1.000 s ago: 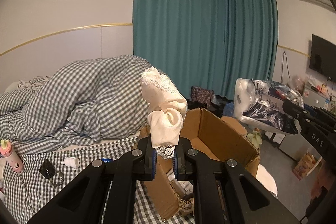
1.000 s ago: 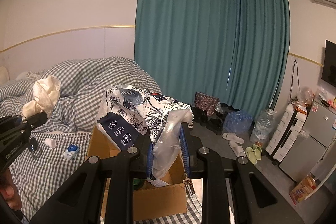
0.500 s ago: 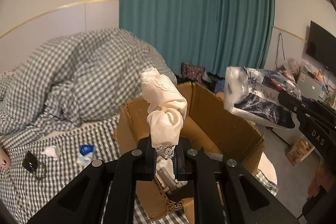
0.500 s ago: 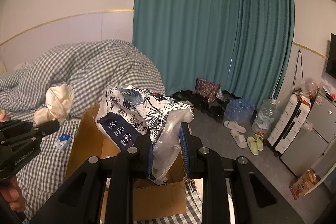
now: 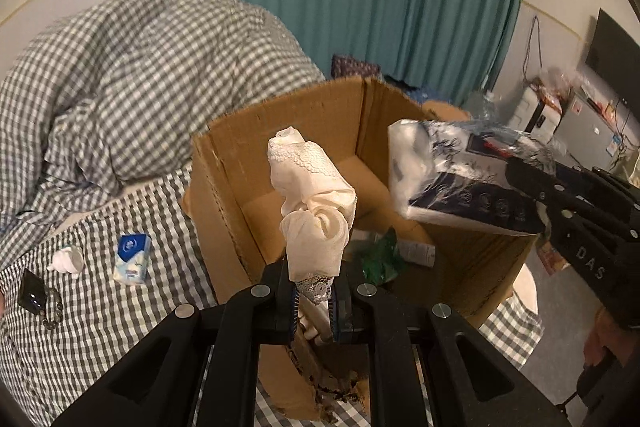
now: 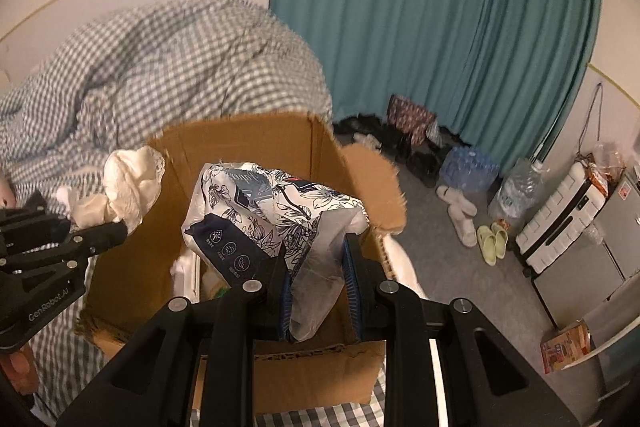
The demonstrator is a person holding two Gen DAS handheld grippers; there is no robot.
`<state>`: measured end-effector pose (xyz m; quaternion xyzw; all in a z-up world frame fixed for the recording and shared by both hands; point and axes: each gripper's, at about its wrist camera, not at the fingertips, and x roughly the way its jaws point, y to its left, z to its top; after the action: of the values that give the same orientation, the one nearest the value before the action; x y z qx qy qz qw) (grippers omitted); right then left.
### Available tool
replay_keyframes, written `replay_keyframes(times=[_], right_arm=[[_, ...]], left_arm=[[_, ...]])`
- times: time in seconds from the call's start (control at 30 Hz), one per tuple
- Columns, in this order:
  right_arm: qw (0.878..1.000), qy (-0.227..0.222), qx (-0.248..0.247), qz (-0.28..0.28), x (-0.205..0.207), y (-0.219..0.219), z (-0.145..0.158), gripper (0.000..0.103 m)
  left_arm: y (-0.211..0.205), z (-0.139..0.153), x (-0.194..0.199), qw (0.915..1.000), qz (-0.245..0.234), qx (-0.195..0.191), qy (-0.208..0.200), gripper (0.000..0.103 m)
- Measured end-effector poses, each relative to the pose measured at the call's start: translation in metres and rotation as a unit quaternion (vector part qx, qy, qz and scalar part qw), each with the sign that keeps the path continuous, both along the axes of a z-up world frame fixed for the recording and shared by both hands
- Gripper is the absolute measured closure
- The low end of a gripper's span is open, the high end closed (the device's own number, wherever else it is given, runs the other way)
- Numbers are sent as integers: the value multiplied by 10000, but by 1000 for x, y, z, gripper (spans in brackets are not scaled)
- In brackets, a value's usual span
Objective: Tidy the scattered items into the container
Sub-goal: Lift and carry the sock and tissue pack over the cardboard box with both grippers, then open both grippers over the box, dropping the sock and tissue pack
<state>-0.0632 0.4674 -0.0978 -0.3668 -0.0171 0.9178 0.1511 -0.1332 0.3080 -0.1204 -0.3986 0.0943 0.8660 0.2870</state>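
A bed (image 5: 132,311) with a grey-and-white checked sheet fills the left of both views, a heaped checked duvet (image 5: 152,67) at about ten o'clock in the left wrist view and teal curtains (image 6: 432,19) behind at twelve. An open cardboard box (image 5: 280,131) stands on the bed's edge at the centre, its flaps up; inside, at its bottom, lie a green crumpled wrapper (image 5: 378,255) and a few pale items too dim to name. The right gripper (image 6: 316,291) holds a floral blue-and-white plastic package (image 6: 272,211) above the box opening — its jaws are closed on the clear plastic end of the pack, which sticks up and forward from them. In the left wrist view that package (image 5: 460,183) comes in from three o'clock over the box's right wall. The left gripper (image 5: 314,301) has its jaws clamped on the lace hem of a cream cloth bundle (image 5: 316,211), knotted and standing upright above the near-left part of the box; from the right wrist view the same cloth (image 6: 128,187) hangs at nine o'clock, just beside the box's left flap. On the sheet at about eight o'clock from the box lie a small blue-and-white tissue pack (image 5: 132,259), a crumpled white tissue (image 5: 68,259) just beside it, and — further left — a black key fob (image 5: 34,297) on a chain. On the floor at three o'clock in the right wrist view stand a white suitcase (image 6: 564,223) and pale green slippers (image 6: 492,239).
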Motion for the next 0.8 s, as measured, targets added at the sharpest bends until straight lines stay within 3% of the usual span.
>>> replay_keyframes(times=[0.47, 0.8], right_arm=[[9981, -615, -56, -55, -23, 9, -38, 81], [9968, -789, -95, -59, -28, 14, -50, 80]], left_arm=[[22, -39, -16, 9969, -250, -437, -602, 92], [29, -48, -18, 9957, -316, -509, -704, 92]])
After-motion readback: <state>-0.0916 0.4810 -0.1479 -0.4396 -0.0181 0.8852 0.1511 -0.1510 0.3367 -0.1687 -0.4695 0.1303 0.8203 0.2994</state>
